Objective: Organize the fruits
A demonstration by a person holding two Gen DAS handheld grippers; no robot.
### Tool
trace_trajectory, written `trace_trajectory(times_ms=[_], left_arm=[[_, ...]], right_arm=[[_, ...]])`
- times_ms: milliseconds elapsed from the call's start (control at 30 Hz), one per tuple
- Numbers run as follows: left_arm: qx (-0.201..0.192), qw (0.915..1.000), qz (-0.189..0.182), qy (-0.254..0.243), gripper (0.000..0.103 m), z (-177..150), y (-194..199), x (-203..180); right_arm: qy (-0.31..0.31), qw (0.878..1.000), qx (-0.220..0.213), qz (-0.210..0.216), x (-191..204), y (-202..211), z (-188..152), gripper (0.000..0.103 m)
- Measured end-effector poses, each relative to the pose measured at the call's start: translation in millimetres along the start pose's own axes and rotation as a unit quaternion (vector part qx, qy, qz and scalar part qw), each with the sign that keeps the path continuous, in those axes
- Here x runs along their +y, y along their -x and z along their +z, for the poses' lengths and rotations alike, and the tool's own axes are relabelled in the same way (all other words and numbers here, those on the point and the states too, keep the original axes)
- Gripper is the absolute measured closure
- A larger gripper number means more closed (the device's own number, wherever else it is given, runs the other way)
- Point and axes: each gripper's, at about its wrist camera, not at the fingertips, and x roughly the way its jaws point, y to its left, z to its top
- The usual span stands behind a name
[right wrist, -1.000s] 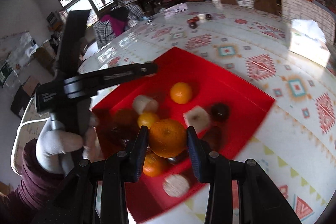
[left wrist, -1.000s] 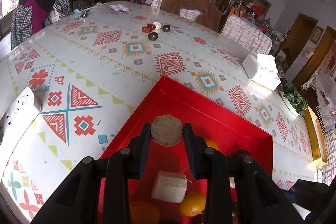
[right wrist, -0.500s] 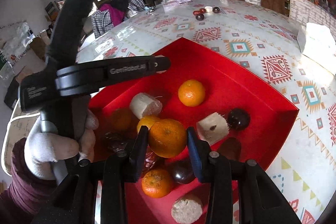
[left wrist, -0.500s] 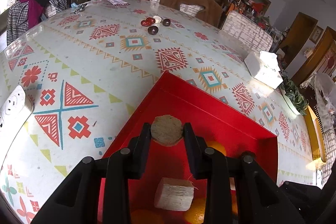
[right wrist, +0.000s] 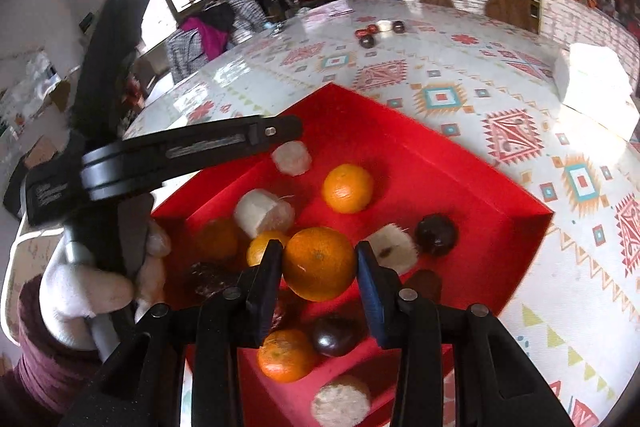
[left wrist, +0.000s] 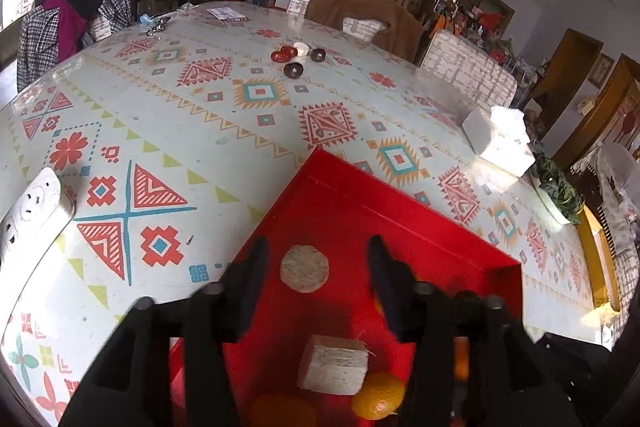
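A red tray (left wrist: pixel 400 211) lies on the patterned table and holds several oranges, dark plums and pale sugarcane pieces. My left gripper (left wrist: pixel 316 259) is open above the tray's far corner. A round sugarcane piece (left wrist: pixel 305 268) lies loose on the tray between its fingers. Another sugarcane chunk (left wrist: pixel 334 364) lies closer, beside an orange (left wrist: pixel 378 395). My right gripper (right wrist: pixel 318 259) is shut on an orange (right wrist: pixel 319 263) and holds it above the tray (right wrist: pixel 472 183). The left gripper's arm (right wrist: pixel 180 151) reaches over the tray's left corner.
A small group of dark and red fruits (left wrist: pixel 294 57) lies far across the table. A white tissue box (left wrist: pixel 500 141) stands at the right. A white power strip (left wrist: pixel 28 211) lies at the left edge. Chairs stand round the far side.
My left gripper has opened and let go of the round sugarcane piece, which now lies on the tray. My right gripper still holds its orange, moved slightly over the tray.
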Motion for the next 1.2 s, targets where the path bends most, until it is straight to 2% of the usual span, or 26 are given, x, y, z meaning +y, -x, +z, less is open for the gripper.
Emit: trace_trajectory(times_ms=[367,500,667,800,1033,1167,1200], left_arm=[[-0.034,0.9991,-0.022,0.006,0.048,-8,38,-8],[-0.04,0.9987,-0.029,0.008,0.041,-13,47,-12],[-0.043,0.9986,-0.032,0.004,0.038,-18,52,-17],[-0.043,0.9986,-0.031,0.002,0.038,-21,54,-20],[-0.078,0.9969,-0.003,-0.009,0.031,-30,75,-29],[-0.119,0.9918,0.039,-0.023,0.028,-41,97,-41],[-0.131,0.9897,0.051,-0.026,0.023,-42,102,-44]], right_arm=[[-0.079,0.996,-0.044,-0.008,-50,26,29,0.062],[-0.095,0.995,-0.039,-0.013,-64,21,39,0.061],[-0.13,0.991,-0.036,0.02,-81,11,42,0.059],[-0.14,0.989,-0.045,0.022,-84,17,42,0.054],[-0.132,0.989,-0.067,0.0,-85,51,28,0.048],[-0.118,0.99,-0.078,-0.011,-78,73,13,0.043],[-0.113,0.99,-0.081,-0.012,-75,78,9,0.042]])
